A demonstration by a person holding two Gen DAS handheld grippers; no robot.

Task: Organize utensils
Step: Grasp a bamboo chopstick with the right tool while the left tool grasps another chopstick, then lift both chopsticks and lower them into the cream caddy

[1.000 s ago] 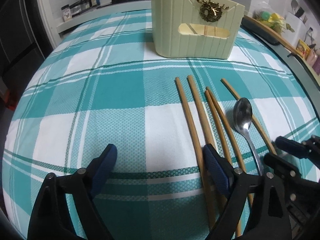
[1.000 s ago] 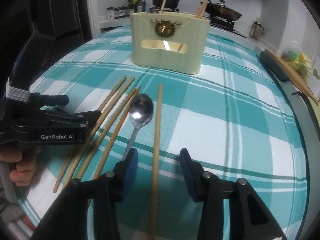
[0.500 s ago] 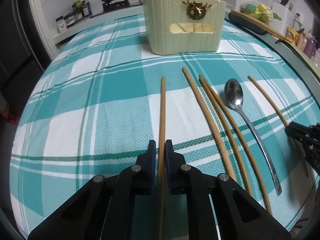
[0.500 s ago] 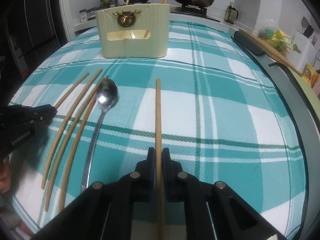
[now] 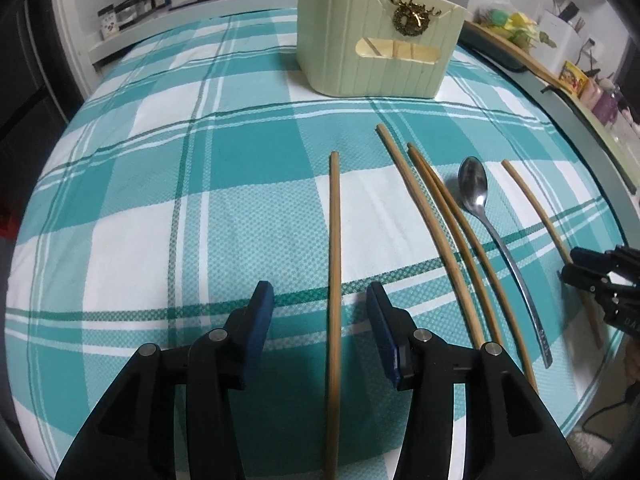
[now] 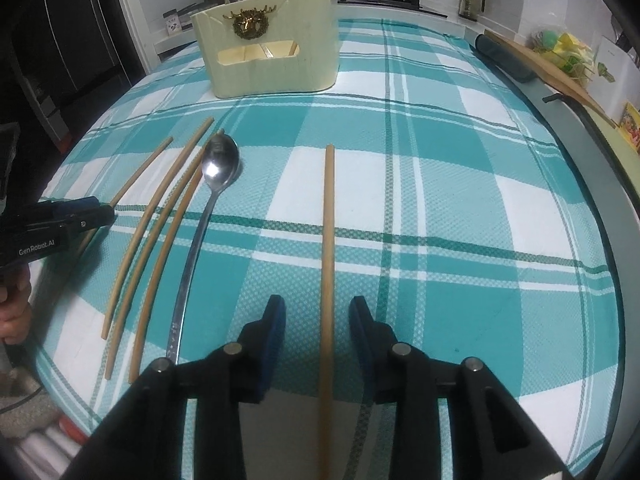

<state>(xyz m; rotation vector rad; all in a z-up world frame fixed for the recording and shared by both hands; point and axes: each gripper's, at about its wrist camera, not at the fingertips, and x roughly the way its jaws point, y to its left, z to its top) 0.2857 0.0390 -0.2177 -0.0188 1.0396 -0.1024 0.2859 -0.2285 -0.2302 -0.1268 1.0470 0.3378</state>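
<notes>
Left gripper: my left gripper (image 5: 320,304) pointed down at the cloth, jaws opening, one wooden chopstick (image 5: 334,264) lying between the blue pads, which stood clear of it
Right gripper: my right gripper (image 6: 317,318) was opening too, straddling another chopstick (image 6: 328,248) without pressing on it
Other utensils: three more chopsticks (image 6: 160,236) lay side by side on the cloth, the metal spoon (image 6: 212,184) just beside them, between the two grippers
Holder: the cream utensil holder (image 5: 376,44) stood upright at the far side, well apart from the loose pieces, sticks already poking from its top
Surface: teal plaid tablecloth (image 5: 200,200)
</notes>
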